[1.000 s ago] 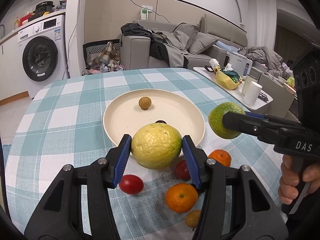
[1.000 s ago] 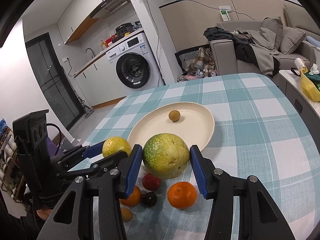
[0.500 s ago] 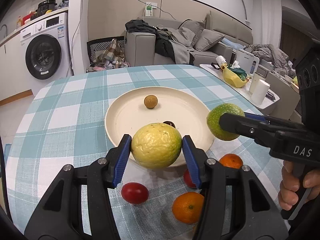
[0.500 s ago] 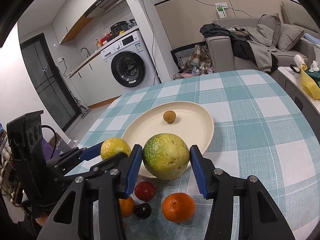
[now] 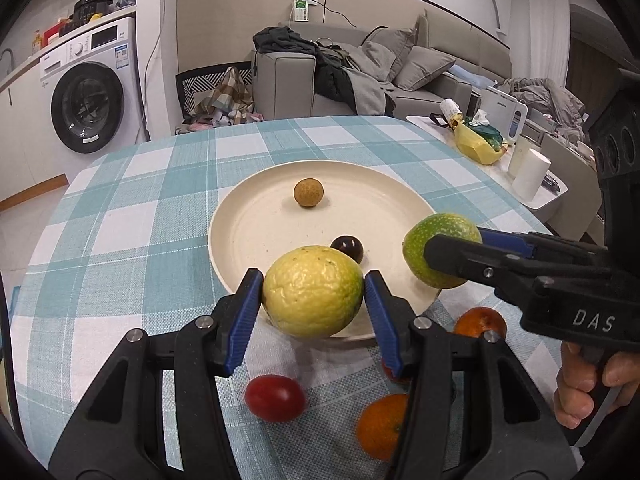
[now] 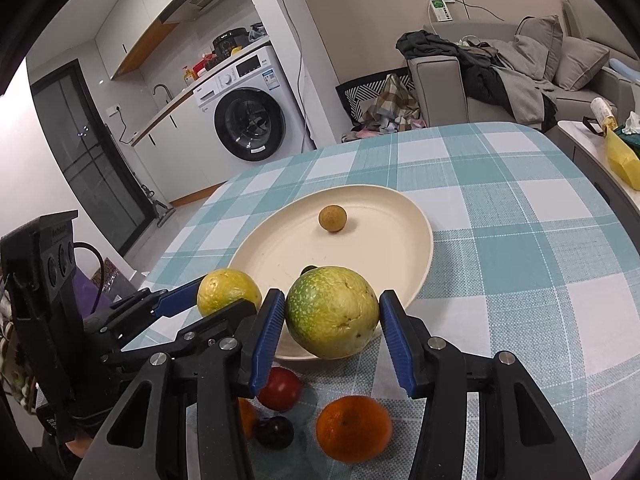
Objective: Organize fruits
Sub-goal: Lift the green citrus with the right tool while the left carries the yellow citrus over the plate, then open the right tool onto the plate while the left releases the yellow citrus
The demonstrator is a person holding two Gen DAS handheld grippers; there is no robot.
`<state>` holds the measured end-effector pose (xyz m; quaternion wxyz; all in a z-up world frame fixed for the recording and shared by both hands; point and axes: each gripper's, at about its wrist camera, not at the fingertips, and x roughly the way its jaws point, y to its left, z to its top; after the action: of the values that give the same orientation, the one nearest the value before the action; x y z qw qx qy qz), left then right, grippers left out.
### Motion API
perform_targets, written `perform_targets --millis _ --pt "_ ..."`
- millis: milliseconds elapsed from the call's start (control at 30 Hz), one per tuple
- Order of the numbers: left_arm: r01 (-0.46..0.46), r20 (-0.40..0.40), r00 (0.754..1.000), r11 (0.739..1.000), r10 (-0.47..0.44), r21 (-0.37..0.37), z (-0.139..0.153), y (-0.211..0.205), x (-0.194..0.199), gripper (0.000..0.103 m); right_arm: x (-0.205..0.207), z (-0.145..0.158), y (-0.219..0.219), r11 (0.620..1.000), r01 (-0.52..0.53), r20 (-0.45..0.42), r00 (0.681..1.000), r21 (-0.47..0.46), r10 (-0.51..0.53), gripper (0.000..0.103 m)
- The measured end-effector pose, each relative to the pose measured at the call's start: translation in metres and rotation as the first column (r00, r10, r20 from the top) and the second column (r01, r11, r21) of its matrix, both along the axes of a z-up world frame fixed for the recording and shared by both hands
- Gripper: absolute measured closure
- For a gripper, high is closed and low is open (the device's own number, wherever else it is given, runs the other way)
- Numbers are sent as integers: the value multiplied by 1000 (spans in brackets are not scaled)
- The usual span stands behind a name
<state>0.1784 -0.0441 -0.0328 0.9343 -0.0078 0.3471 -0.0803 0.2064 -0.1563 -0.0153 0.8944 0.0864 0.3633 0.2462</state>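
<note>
— Checked teal-and-white cloth covers the round table (image 5: 120, 264), with a washing machine (image 5: 86, 96) and a grey sofa (image 5: 400, 68) in the room behind. What sits on it?

— One cream plate (image 5: 240, 232), near the middle. On it lie a small tan, rough-skinned round fruit (image 5: 308, 193) toward the far side and a dark, glossy one (image 5: 347, 249) nearer the front rim.

— And the grippers?

— Each pinches a large round fruit between its blue pads. The left gripper (image 5: 313, 294) clamps a pale yellow fruit (image 5: 313, 291) with a pitted, lumpy rind and a green tinge on one side; it hangs over the plate's near rim. The right gripper (image 6: 332, 314) clamps a green fruit (image 6: 332, 312), speckled and fading to yellow-green below, also over the near edge, beside the other.

— What lies off the plate?

— On the cloth just in front of it: a red tomato-like fruit (image 5: 274, 398), two oranges (image 5: 380, 426) (image 5: 480, 322), another red fruit (image 6: 280, 389) and a dark one (image 6: 275, 432), partly hidden by the jaws.
</note>
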Motion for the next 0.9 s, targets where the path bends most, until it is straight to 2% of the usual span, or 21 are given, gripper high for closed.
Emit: perform_targets --millis 767,900 --pt "-8 -17 1000 1000 8 17 -8 -2 11 55 7 -7 11 999 -18 -10 1000 -50 18 52" --pt "-11 14 1000 1000 10 13 0 3 1 54 4 -4 7 999 -16 5 1000 -40 16 52"
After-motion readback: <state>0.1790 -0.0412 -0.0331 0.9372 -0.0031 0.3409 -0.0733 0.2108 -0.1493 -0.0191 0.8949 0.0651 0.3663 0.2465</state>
